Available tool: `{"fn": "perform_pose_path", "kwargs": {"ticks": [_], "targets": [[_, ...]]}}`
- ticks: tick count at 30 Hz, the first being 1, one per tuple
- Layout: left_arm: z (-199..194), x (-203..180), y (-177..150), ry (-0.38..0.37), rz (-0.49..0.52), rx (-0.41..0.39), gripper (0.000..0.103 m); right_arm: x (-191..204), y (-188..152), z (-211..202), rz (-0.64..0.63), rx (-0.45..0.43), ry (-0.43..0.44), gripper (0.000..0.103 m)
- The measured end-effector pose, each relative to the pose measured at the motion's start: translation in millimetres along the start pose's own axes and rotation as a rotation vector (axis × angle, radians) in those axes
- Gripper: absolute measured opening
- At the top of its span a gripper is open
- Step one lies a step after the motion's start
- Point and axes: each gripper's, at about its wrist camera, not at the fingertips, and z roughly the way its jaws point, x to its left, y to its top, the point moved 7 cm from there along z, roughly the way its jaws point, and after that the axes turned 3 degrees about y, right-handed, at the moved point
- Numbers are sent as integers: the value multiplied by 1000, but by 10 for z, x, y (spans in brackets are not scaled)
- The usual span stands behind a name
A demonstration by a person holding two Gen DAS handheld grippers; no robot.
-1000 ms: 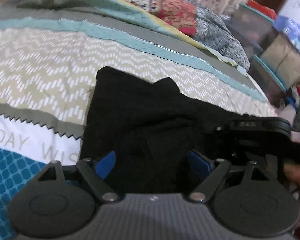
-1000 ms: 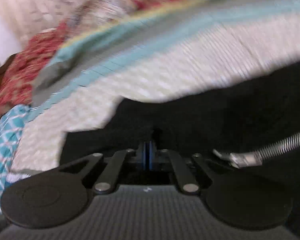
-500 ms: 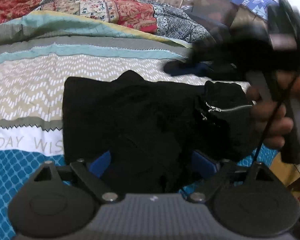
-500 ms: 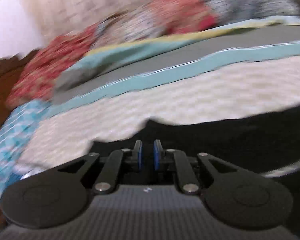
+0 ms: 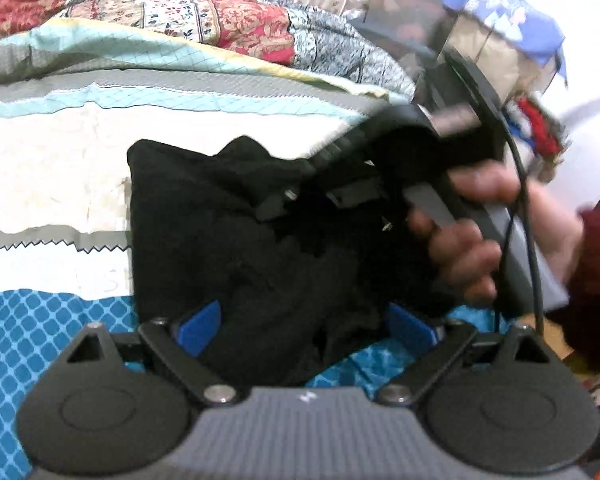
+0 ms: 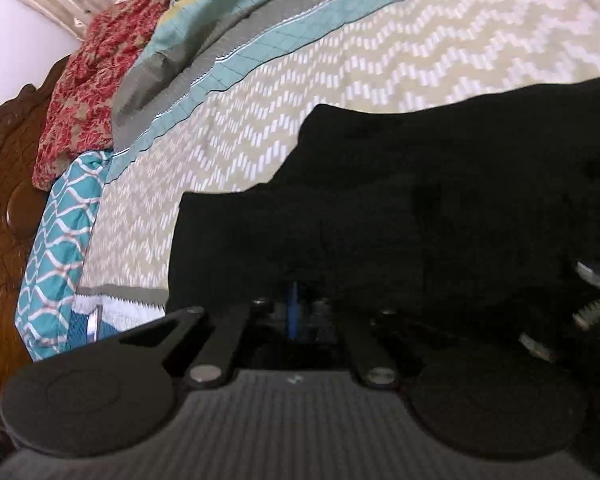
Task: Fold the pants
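Observation:
The black pants (image 5: 236,240) lie bunched in a folded heap on the patterned bedspread (image 5: 52,168). My left gripper (image 5: 304,326) is open, its blue fingertips (image 5: 200,326) wide apart on either side of the near edge of the pants. My right gripper (image 6: 296,312) is shut, its blue pads pressed together with black cloth of the pants (image 6: 420,200) around them. In the left wrist view the right gripper's body (image 5: 420,152) and the hand holding it sit on the right part of the pants. A metal zipper (image 6: 596,296) shows at the right.
Folded quilts (image 5: 220,28) and pillows lie at the back of the bed. A wooden headboard (image 6: 4,208) stands at the left in the right wrist view. Boxes and clutter (image 5: 480,40) sit beyond the bed's right edge.
My right gripper came down onto the right part of the pants and closed from slightly apart to shut. The left gripper stayed open over the near edge.

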Motion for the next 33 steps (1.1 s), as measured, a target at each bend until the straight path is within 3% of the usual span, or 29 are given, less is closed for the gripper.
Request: {"fn": "perform_pose_path", "kwargs": {"ticks": [4,7,9,12,14,16,19,21,24,28,31,33], "targets": [[-283,242,154,-72,-141,-53,94,161,-101,-302,-105,-69,-15,10],[-320,417,247,-76,-237,-71,94,299,-212,-277,-126,-47,73,10],[-231,458,241,-64,-267,-42,93,292,-345,-240,-130,-18,100,10],[-23,422,121,-46,-255,28,92,60,-533,-108,-79,8,64,0],[166,394,9,26,-196,89,93,-102,-574,-100,6,-10,130,0],[201,308,1,69,-127,93,94,-148,-565,-97,62,-5,158,0],[137,195,79,83,-92,98,94,-46,-548,-157,9,-15,136,4],[8,163,170,48,-121,77,94,-4,-538,-303,-35,-52,137,6],[-132,106,374,-9,-166,26,94,-68,-553,-541,-58,-131,120,26],[-38,-59,633,-38,-151,17,94,-389,-554,-945,-9,-261,71,28],[262,-190,696,-10,-102,72,94,-659,-514,-1295,53,-382,34,29],[598,-208,596,60,-63,188,94,-845,-486,-1555,87,-477,-19,36]]}}
